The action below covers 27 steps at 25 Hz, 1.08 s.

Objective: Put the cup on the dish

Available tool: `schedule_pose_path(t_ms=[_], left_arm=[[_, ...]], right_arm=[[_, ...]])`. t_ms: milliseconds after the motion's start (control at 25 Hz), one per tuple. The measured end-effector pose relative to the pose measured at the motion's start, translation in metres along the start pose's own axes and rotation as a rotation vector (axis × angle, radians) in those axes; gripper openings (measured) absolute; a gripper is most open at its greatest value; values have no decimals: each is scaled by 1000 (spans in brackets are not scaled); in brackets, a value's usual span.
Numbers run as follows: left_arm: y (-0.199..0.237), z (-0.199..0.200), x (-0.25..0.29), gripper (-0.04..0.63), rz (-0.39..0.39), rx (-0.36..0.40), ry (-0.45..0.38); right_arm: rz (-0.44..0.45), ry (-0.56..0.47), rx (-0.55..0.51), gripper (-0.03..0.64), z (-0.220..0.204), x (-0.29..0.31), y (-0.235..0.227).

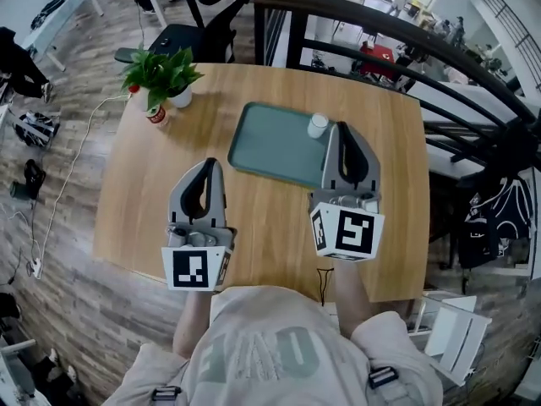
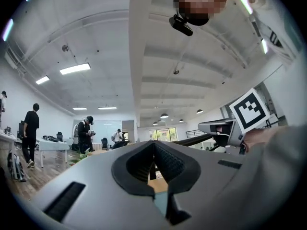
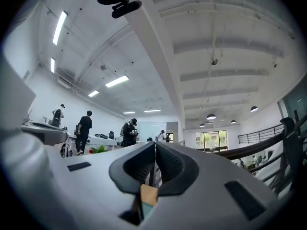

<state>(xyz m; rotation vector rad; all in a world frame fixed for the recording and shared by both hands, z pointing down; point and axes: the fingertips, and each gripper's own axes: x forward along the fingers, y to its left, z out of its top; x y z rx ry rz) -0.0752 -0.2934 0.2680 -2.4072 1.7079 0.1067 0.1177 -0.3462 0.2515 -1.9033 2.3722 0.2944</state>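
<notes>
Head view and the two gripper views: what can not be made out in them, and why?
- Cup: tiny in the head view, so whether it is empty cannot be told. Both gripper views look above the table and miss it.
- Dish: in the head view its near right corner is hidden behind the right claw.
- Small red-and-white item by the plant: too small to identify.

— Is the whole dish visible?
— No, its right edge lies behind the right gripper.
— And the cup?
— Too small to tell how it sits near that corner. In both gripper views the table is almost wholly hidden.
</notes>
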Motion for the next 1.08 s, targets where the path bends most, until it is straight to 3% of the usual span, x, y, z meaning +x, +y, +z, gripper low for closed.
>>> schedule_pose_path(t_ms=[360,560,760,1080], left_arm=[[-30,30,-34,9,-59,14,-65],[-42,31,-45,9,-77,12,-63],[-50,48,-51,9,-105,2,-135],[-42,34,-56,9,-56,29,-60]], right_arm=[[52,106,-14,20,-13,-96,49],[61,117,32,20,-14,-116,62],[71,107,20,20,-9,-120,66],[62,132,26,20,-16,-122,61]])
